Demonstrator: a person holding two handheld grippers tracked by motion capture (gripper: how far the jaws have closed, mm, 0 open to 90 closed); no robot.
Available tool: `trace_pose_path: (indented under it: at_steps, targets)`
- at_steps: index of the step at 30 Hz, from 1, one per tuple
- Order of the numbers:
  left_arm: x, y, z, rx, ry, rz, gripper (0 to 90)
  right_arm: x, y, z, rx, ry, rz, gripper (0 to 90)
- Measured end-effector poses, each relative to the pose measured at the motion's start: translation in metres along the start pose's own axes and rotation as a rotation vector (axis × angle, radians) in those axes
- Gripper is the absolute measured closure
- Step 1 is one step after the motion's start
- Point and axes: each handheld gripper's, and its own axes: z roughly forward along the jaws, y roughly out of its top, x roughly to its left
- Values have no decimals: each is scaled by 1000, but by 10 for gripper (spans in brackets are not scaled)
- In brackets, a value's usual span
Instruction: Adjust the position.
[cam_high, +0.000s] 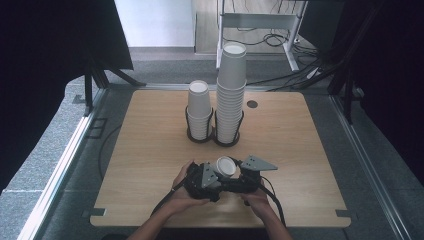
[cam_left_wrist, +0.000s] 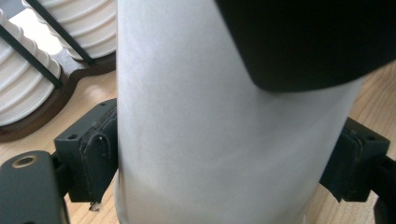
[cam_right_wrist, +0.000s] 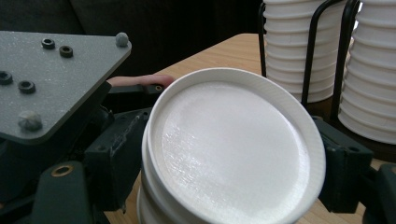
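Both grippers, left gripper (cam_high: 216, 176) apparently lower, clamp the cups (cam_high: 225, 166).

Soft, even overhead light on the table (cam_high: 150, 150), dark surroundings, close gripper views slightly blurred

No readable txt, labels or nos. anywhere on cups, table, etc.

Cup (cam_high: 225, 167) before two racked stacks (cam_high: 216, 107)
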Motion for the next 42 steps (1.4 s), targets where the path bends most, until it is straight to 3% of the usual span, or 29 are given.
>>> trace_pose_path:
  at_steps: [5,12,22,30,39,42]
  targets:
    - [2,1,-1,0,15,12,126,0,2,-3,-1,2,-3,206]
    - [10,0,-3,-7,35,-14,131,-3,3,-8,-9,-4,-12,205]
    - [17,3,-7,-11,65,5,134,-6,7,-15,-11,16,-28,169]
    - [17,8,-7,2,96,53,135,-5,11,-21,2,4,-87,153]
    - [19,13,-8,23,133,117,135,-11,19,-28,45,-6,-113,143]
    - [20,14,-8,25,136,121,135,-13,23,-29,53,-2,-124,141]
